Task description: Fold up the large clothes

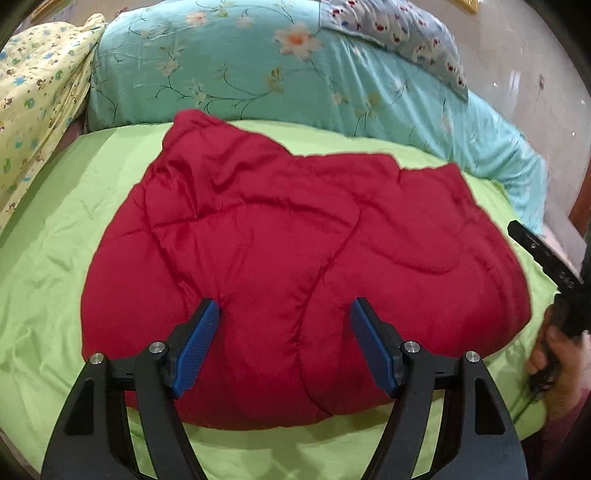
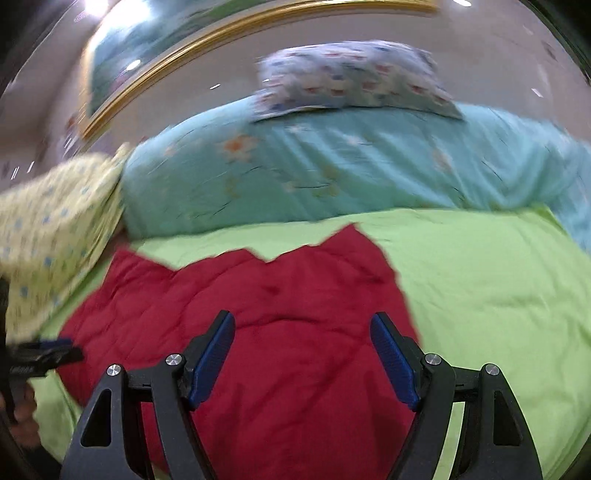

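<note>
A red quilted garment [image 1: 295, 251] lies folded into a thick bundle on the green bed sheet [image 1: 74, 240]. My left gripper [image 1: 284, 306] hovers over its near edge, open, with nothing pinched between the blue pads. The right wrist view is blurred; there the same red garment [image 2: 258, 317] lies under my right gripper [image 2: 303, 321], which also stands open and holds nothing. The right gripper's black body and the hand [image 1: 554, 339] holding it show at the right edge of the left wrist view. The left gripper [image 2: 40, 354] shows at the left edge of the right wrist view.
A turquoise floral quilt [image 1: 240, 66] is heaped along the far side of the bed, with a pale blue patterned pillow [image 1: 399, 33] on top. A yellow patterned cloth [image 1: 33, 103] lies at the far left. A gold-framed picture [image 2: 184, 40] hangs on the wall behind.
</note>
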A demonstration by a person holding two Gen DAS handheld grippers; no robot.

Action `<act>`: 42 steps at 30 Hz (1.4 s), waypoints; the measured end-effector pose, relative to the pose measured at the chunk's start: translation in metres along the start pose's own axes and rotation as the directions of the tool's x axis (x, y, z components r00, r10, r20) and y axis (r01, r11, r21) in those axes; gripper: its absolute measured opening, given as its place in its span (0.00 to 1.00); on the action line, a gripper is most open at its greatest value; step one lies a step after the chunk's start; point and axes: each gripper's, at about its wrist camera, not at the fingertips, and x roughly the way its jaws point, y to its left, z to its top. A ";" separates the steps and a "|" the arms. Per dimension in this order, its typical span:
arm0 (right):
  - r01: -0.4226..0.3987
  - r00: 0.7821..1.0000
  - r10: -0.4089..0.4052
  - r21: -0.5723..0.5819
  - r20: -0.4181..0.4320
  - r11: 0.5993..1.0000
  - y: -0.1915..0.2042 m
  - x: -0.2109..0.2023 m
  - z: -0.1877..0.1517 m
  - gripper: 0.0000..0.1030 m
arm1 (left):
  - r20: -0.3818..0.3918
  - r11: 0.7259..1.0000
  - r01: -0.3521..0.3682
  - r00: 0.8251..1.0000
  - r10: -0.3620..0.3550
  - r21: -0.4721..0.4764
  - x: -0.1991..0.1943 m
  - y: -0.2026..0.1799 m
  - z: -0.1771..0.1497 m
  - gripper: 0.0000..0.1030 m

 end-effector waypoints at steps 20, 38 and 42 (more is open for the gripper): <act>-0.030 0.873 0.028 0.004 -0.487 1.000 0.029 0.161 0.021 0.72 | -0.120 0.999 0.035 0.992 -0.038 -0.021 0.039 0.012 0.027 0.75; -0.030 0.933 0.083 0.154 -0.349 0.988 -0.010 0.144 0.035 0.72 | -0.259 0.973 -0.159 0.959 0.112 -0.167 0.167 0.064 0.111 0.82; 0.022 0.914 0.049 0.170 -0.404 0.985 -0.020 0.159 0.028 0.70 | -0.265 0.971 -0.153 0.959 0.101 -0.182 0.172 0.069 0.111 0.84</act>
